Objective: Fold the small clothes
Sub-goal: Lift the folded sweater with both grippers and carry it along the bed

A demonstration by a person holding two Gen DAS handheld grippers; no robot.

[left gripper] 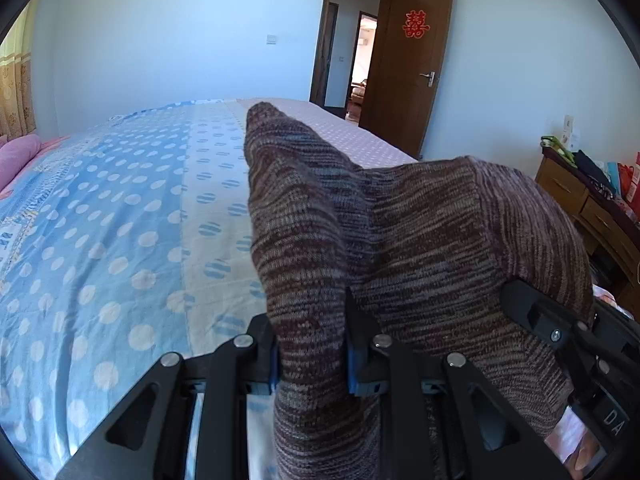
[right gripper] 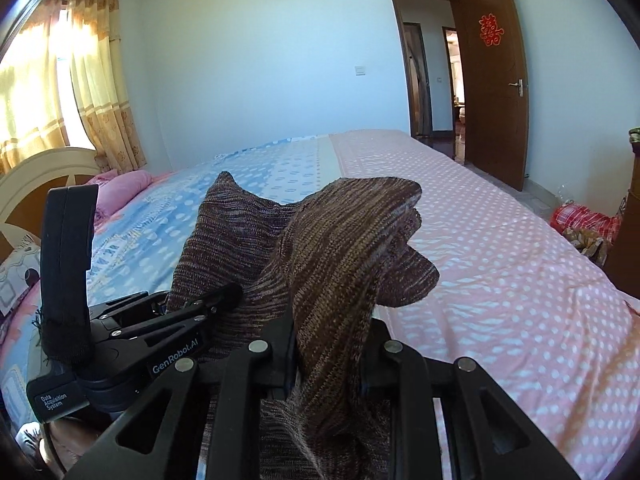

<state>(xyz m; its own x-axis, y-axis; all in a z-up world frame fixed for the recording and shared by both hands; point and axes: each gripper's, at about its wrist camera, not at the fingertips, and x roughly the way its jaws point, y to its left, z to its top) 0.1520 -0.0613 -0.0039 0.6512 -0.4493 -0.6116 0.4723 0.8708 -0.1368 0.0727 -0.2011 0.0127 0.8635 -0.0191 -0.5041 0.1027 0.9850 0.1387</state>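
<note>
Left wrist view: at the left of the frame lies the bed's blue cotton sheet with white polka dots (left gripper: 100,208); at lower centre the left gripper (left gripper: 312,354) is clamped on a brown-and-grey marled knit garment (left gripper: 420,232), whose ribbed, stretchy cloth rises in a soft peak and drapes rightward over the other black tool. In the right wrist view, the left tool shows at lower left, and the right gripper (right gripper: 332,354) at bottom centre pinches another part of the same knit garment (right gripper: 344,240), held above the pink dotted sheet (right gripper: 500,280). The garment seems lifted between both grips, probably to spread it. Next it likely needs drawing taut and laying flat on the bed before any fold.
</note>
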